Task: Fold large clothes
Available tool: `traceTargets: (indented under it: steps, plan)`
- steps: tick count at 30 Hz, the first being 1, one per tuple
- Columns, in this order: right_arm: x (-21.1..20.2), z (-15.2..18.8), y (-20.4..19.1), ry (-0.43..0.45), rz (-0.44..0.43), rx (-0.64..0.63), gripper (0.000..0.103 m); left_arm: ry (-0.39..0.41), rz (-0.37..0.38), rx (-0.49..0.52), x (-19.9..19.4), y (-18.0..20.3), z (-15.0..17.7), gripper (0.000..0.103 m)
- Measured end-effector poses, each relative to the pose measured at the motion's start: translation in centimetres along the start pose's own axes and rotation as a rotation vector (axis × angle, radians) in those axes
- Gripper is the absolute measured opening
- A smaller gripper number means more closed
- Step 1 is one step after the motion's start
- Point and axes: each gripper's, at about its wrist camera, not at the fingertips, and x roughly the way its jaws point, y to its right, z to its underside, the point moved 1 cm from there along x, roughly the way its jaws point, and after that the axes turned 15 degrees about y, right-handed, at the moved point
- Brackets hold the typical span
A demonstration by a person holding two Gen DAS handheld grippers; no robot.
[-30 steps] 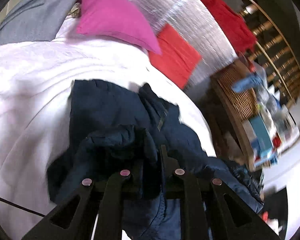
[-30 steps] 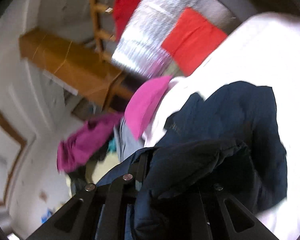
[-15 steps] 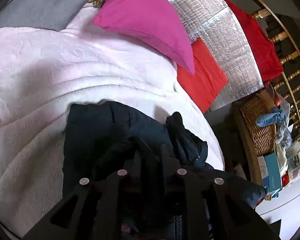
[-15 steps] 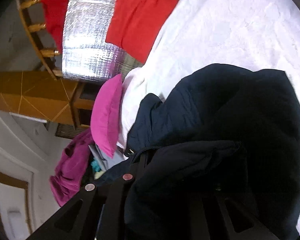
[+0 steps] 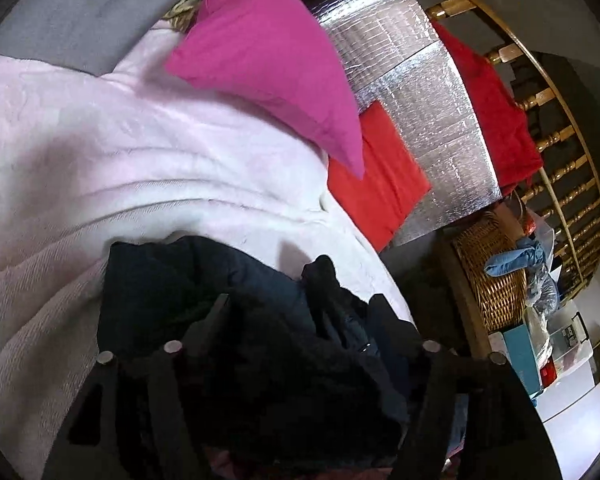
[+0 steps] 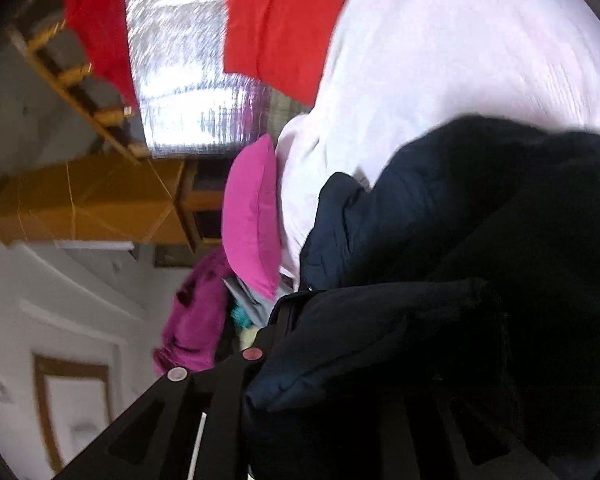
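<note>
A dark navy jacket (image 5: 236, 280) lies bunched on the pale pink bed cover (image 5: 100, 160). My left gripper (image 5: 300, 312) now stands open, its fingers spread wide with jacket folds lying loose between them. In the right wrist view the same jacket (image 6: 480, 208) drapes over my right gripper (image 6: 364, 320). Its jaws are close together on a thick fold of jacket that hides the right finger.
A magenta pillow (image 5: 272, 52), a red cushion (image 5: 380, 184) and a silver foil panel (image 5: 420, 92) sit at the bed's head. A wicker basket (image 5: 492, 276) with clutter stands beside the bed. A grey garment (image 5: 80, 8) lies at the far left. A wooden cabinet (image 6: 88, 204) stands beyond.
My left gripper has opened wide and let go of the jacket fold. Both grippers came down toward the bed with the jacket; the right one keeps its hold.
</note>
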Motion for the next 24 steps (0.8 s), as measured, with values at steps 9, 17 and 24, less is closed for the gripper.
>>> traceTargets:
  steps: [9,17,24]
  plan:
    - [-0.7,0.5,-1.3,-0.035,-0.024,-0.013,0.024,0.066,-0.076,0.056,-0.2,-0.6,-0.3,0.075]
    - [0.3,0.2,2.1,-0.069,-0.057,0.219,0.027,0.109,-0.127,0.11,0.7,-1.0,0.1,0.076]
    - [-0.2,-0.8,1.1,-0.112,-0.017,0.127,0.034,0.108,-0.144,0.157,1.8,-1.5,0.2,0.077]
